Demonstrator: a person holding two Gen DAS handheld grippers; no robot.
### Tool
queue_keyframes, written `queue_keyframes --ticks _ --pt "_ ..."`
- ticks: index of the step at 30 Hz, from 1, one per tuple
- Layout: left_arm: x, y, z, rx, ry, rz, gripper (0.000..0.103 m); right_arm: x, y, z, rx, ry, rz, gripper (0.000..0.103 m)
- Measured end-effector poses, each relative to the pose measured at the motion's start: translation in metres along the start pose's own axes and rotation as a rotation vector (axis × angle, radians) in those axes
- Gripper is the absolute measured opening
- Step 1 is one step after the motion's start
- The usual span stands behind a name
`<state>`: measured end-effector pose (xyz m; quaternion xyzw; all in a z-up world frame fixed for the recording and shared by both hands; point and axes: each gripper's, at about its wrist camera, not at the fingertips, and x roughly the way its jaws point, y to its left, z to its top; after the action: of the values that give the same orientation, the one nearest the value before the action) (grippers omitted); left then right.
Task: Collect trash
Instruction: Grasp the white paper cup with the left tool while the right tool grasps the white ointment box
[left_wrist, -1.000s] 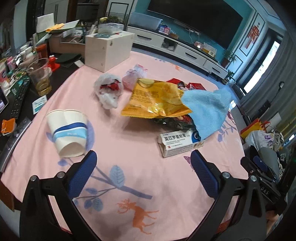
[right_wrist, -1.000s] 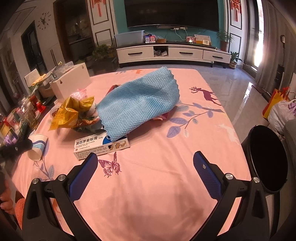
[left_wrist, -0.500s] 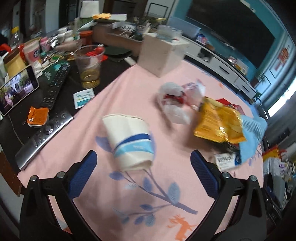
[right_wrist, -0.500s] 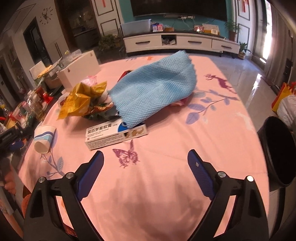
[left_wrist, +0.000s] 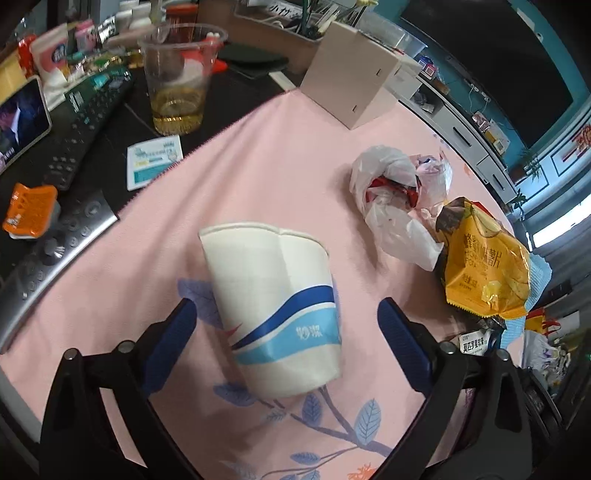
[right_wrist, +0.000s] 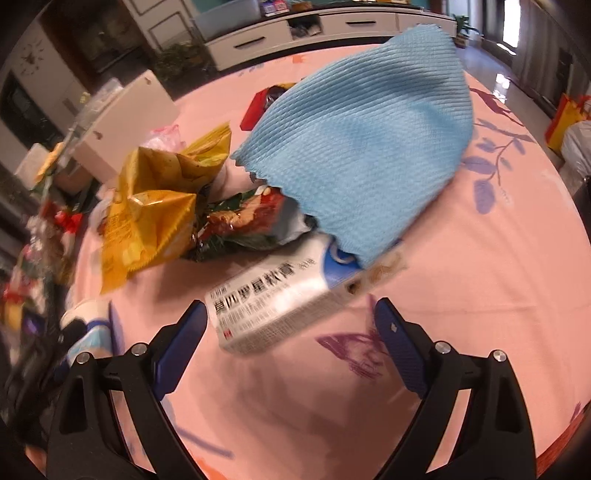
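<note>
pink tablecloth (left_wrist: 288, 155), cluttered | my left gripper (left_wrist: 284, 325) wide open astride the tipped paper cup (left_wrist: 275, 310), gripping nothing | my right gripper (right_wrist: 290, 325) open, empty, at the medicine box (right_wrist: 280, 295) | risk: squeezing crushes the cup, or it rolls away

A round surface (left_wrist: 280, 155) draped in pink, leaf-printed cloth carries a tipped paper cup (left_wrist: 275, 314), a knotted plastic bag (left_wrist: 391, 199), a yellow crisp packet (left_wrist: 484, 266), a medicine carton (right_wrist: 291, 291) and a wooden box (left_wrist: 351, 88).
</note>
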<state>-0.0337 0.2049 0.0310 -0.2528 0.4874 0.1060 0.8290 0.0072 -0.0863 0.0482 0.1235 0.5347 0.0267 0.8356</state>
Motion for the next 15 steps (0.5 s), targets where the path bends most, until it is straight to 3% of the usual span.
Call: queue_keyframes --ticks 5,8,9,12,14,15 --pt "0.010 0.000 -0.002 -0.002 0.010 0.000 0.082 0.018 0.026 0.000 0.020 -0.013 -0.103 0.091" --pt "0.011 -0.003 -0.003 0.004 0.005 0.011 0.064 0.025 0.036 0.000 0.000 -0.033 -0.179 0.091" --pt "0.011 -0.004 -0.005 0.008 0.005 0.008 0.064 0.028 0.037 0.000 0.001 -0.032 -0.201 0.091" --pt "0.008 -0.006 -0.010 0.002 0.000 -0.025 0.059 0.036 0.035 0.000 0.013 -0.011 -0.213 0.091" --pt "0.003 -0.008 -0.013 0.005 -0.020 -0.037 0.045 0.036 0.032 0.000 -0.012 -0.020 -0.229 0.090" --pt "0.000 -0.009 -0.015 0.006 -0.026 -0.047 0.043 0.036 0.031 -0.001 -0.024 -0.025 -0.232 0.083"
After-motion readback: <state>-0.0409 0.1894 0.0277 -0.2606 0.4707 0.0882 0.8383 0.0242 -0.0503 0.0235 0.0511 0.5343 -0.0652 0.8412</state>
